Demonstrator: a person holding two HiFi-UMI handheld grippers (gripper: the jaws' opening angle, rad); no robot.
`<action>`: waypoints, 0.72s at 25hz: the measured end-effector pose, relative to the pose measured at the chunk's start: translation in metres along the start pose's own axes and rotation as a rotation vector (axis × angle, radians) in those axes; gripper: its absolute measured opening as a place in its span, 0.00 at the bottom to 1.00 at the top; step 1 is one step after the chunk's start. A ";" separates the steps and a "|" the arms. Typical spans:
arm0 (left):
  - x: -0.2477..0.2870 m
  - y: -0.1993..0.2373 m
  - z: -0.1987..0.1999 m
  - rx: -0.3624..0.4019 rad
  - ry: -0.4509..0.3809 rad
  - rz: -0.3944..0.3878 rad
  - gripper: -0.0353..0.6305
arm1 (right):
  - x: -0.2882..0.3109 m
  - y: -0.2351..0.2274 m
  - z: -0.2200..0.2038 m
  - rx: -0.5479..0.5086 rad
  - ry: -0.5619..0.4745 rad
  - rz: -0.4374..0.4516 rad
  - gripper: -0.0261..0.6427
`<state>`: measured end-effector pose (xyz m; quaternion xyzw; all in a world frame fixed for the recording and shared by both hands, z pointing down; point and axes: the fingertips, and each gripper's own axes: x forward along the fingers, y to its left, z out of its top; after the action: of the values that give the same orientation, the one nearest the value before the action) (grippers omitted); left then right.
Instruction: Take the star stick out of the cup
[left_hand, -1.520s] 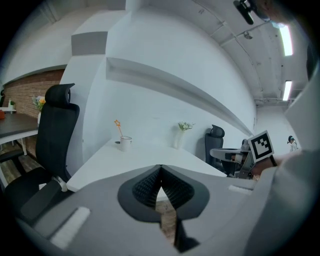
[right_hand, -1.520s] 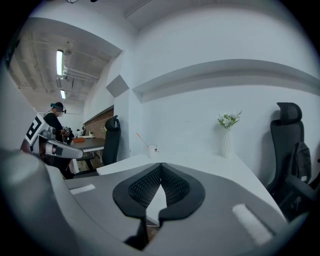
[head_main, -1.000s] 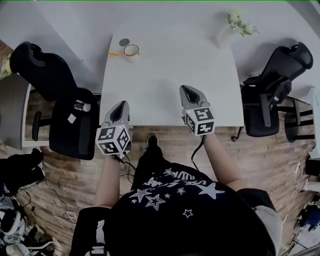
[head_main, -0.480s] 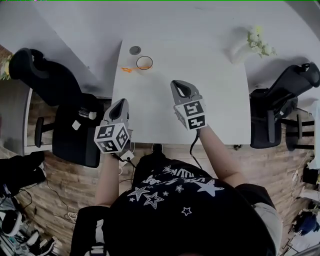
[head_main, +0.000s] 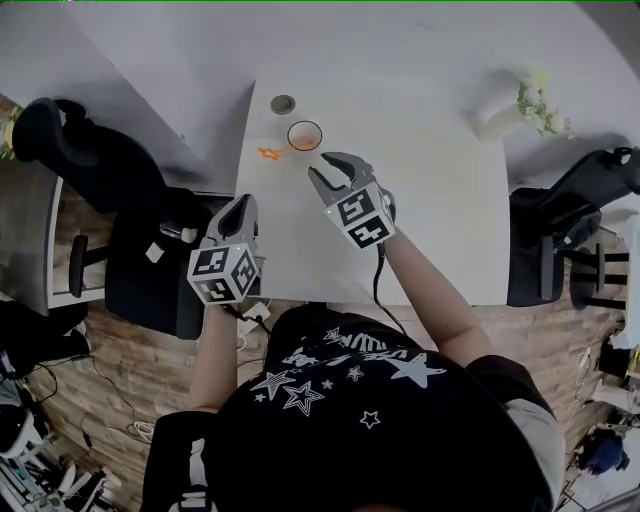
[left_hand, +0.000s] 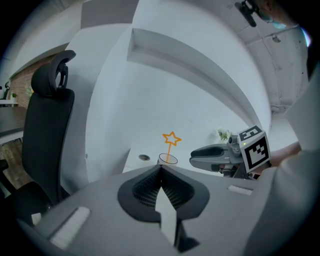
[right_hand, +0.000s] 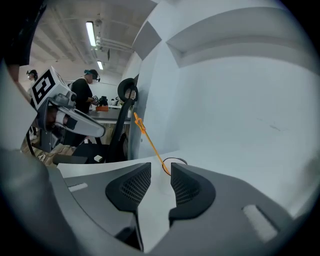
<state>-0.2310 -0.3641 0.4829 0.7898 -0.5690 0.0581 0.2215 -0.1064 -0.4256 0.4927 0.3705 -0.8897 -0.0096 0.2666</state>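
A clear cup (head_main: 304, 135) stands near the white table's far left corner. An orange star stick (head_main: 270, 153) leans out of it to the left. In the left gripper view the star (left_hand: 171, 138) rises above the cup (left_hand: 167, 159). My right gripper (head_main: 327, 172) hovers just short of the cup; its jaws are opening and nothing is between them. In the right gripper view the stick (right_hand: 150, 145) and cup (right_hand: 173, 162) lie just beyond the right gripper (right_hand: 160, 172). My left gripper (head_main: 236, 212) is shut and empty at the table's near left edge.
A small grey disc (head_main: 283, 103) lies beyond the cup. A white vase of flowers (head_main: 500, 112) stands at the table's far right. Black office chairs stand at the left (head_main: 130, 210) and right (head_main: 570, 220) of the table (head_main: 440, 200).
My right gripper has moved forward and left towards the cup, and its jaws have gone from shut to open. The left gripper has stayed near the table's front edge.
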 end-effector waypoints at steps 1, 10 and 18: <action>0.002 0.003 -0.001 -0.003 0.002 0.001 0.06 | 0.006 0.001 0.003 -0.020 0.001 0.004 0.25; 0.015 0.018 0.002 -0.012 0.011 0.011 0.06 | 0.048 0.016 0.017 -0.187 -0.004 0.042 0.25; 0.020 0.023 0.000 -0.021 0.022 0.020 0.06 | 0.066 0.014 0.017 -0.216 -0.001 0.044 0.21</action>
<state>-0.2454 -0.3870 0.4967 0.7811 -0.5750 0.0631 0.2353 -0.1621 -0.4624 0.5120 0.3200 -0.8916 -0.0997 0.3044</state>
